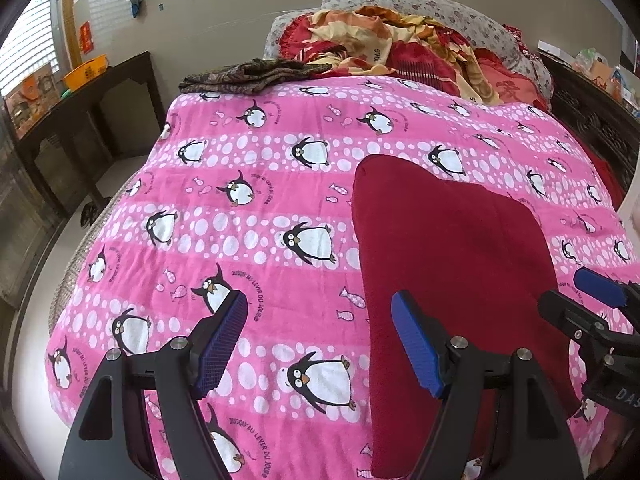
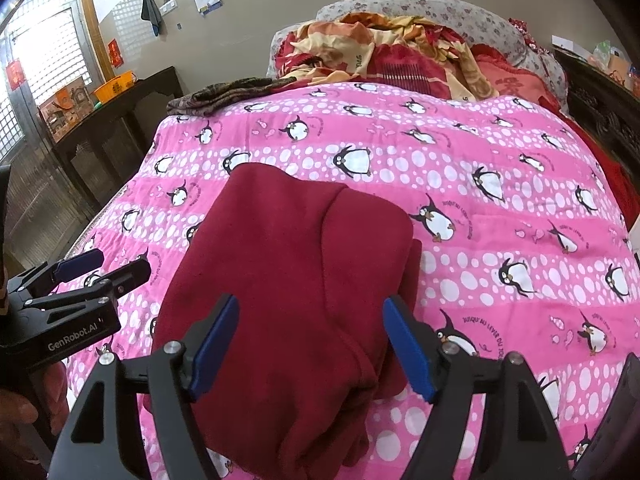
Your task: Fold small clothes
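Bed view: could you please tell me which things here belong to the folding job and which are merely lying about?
Part of the job:
- dark red garment, lying folded on the pink penguin blanket
- left gripper, open
- right gripper, open

Lying about:
- rumpled red floral quilt
- dark patterned cloth
- orange basket on the dark side table

Pink penguin blanket (image 1: 280,200), rumpled floral quilt (image 1: 384,48), dark side table (image 1: 92,92).

One red garment (image 2: 296,280), two tools (image 1: 320,344) (image 2: 312,344), one blanket (image 1: 248,216).
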Demonstrator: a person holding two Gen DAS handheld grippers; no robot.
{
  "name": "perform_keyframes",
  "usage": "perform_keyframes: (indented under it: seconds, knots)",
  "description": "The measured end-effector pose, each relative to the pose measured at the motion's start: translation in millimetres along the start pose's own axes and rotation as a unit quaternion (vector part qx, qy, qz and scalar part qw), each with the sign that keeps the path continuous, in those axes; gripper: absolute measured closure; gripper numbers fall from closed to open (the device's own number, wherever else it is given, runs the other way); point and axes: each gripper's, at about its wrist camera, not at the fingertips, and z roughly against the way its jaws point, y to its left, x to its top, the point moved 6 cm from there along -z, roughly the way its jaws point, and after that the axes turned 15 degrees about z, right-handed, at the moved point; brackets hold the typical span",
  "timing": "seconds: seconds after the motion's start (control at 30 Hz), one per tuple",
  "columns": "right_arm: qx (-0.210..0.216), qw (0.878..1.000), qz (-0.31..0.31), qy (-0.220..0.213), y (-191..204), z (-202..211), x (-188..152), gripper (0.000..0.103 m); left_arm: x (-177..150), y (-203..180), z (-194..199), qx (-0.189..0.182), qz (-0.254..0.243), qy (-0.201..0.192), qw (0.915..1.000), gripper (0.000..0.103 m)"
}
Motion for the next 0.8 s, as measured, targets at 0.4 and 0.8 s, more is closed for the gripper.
perform_keyframes:
  seconds: [0.4,0.8]
  knots:
    - [0.001,1.0,-0.004,0.003,-3.1,-4.5,-0.5,0.025,-2.0,-7.7,-3.5,-0.001,-0.006,0.002,1.0,0.047]
    - [0.002,1.0,-0.01,0.009,-5.3,-8.4,-3.5,0.024,-3.9,-12.8,-5.1,-0.001,-0.013,0.006,0.9999,0.047]
